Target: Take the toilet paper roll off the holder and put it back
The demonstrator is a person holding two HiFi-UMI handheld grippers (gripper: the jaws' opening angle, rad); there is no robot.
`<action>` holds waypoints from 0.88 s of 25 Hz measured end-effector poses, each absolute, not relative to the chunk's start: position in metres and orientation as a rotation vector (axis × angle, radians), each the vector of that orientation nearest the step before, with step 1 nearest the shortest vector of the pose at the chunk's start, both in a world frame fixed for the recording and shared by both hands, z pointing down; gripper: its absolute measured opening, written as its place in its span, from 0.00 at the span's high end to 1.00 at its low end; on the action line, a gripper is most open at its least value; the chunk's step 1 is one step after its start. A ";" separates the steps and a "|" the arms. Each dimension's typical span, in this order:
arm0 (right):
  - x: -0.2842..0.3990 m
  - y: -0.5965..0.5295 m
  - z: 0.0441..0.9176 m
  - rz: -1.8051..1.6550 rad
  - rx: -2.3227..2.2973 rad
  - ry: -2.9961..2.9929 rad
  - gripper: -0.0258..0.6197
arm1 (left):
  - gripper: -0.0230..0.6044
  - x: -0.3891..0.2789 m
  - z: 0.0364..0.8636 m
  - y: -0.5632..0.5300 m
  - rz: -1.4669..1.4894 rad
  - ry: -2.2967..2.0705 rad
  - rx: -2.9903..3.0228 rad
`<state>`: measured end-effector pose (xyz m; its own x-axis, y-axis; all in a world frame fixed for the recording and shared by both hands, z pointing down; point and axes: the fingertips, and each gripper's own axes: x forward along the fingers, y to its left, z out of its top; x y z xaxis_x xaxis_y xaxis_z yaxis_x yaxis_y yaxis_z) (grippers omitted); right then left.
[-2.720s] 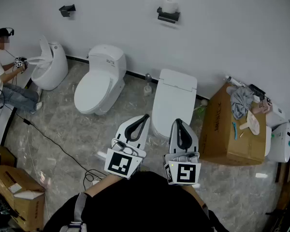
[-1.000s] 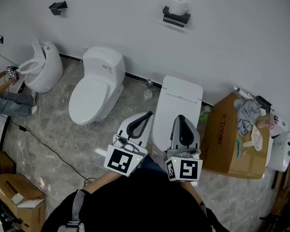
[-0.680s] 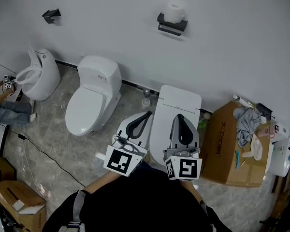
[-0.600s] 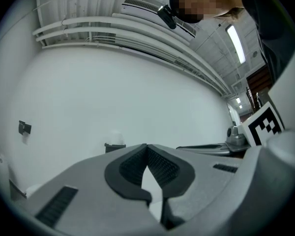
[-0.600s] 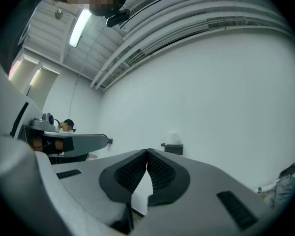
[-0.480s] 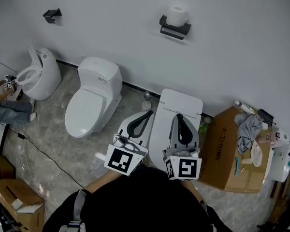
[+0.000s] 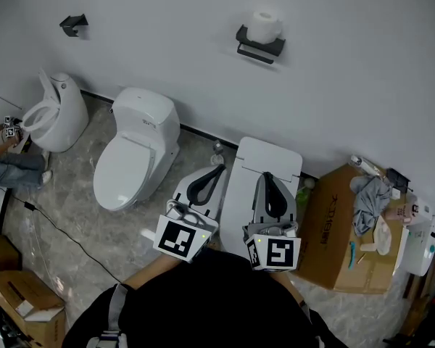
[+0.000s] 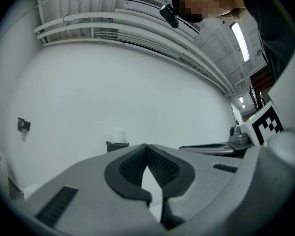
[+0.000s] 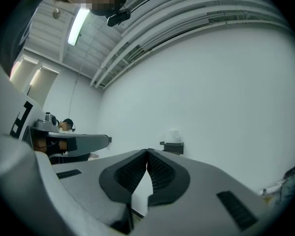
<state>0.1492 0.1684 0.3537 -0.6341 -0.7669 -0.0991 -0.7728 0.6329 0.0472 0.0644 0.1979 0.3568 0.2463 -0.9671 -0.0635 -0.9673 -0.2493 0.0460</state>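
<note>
A white toilet paper roll [image 7: 264, 25] stands upright on a black wall holder [image 7: 258, 48] high on the white wall. The same holder [image 8: 117, 145] shows faintly far off in the left gripper view, and holder [image 9: 172, 147] with the roll [image 9: 174, 135] on it in the right gripper view. My left gripper [image 7: 218, 169] and right gripper [image 7: 267, 175] are held side by side low in the head view, well short of the wall. Both are shut with nothing between the jaws, tips touching [image 8: 146, 145] [image 9: 147, 151].
Directly below my grippers stands a white toilet with a closed flat lid [image 7: 257, 183]; another white toilet [image 7: 134, 158] is to its left. A cardboard box [image 7: 344, 230] with cloth on it is at the right. A second empty black holder [image 7: 73, 23] hangs at far left, near a seated person [image 7: 3, 158].
The view has shifted slightly toward the wall and left; the holder and roll sit a little higher in the head view. Both grippers remain shut, side by side.
</note>
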 end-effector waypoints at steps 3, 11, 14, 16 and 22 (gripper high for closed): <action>0.148 0.160 0.355 0.136 -1.326 2.777 0.93 | 0.95 0.063 0.358 0.188 0.119 1.906 -2.493; 0.127 0.122 0.359 0.158 -1.398 2.731 0.93 | 0.95 0.042 0.366 0.144 0.120 1.822 -2.546; 0.111 0.097 0.357 0.153 -1.434 2.718 0.93 | 0.95 0.026 0.366 0.117 0.118 1.806 -2.587; 0.099 0.078 0.357 0.163 -1.455 2.715 0.93 | 0.95 0.014 0.364 0.095 0.119 1.790 -2.598; 0.069 0.020 0.355 0.157 -1.543 2.682 0.93 | 0.95 -0.015 0.359 0.031 0.109 1.704 -2.649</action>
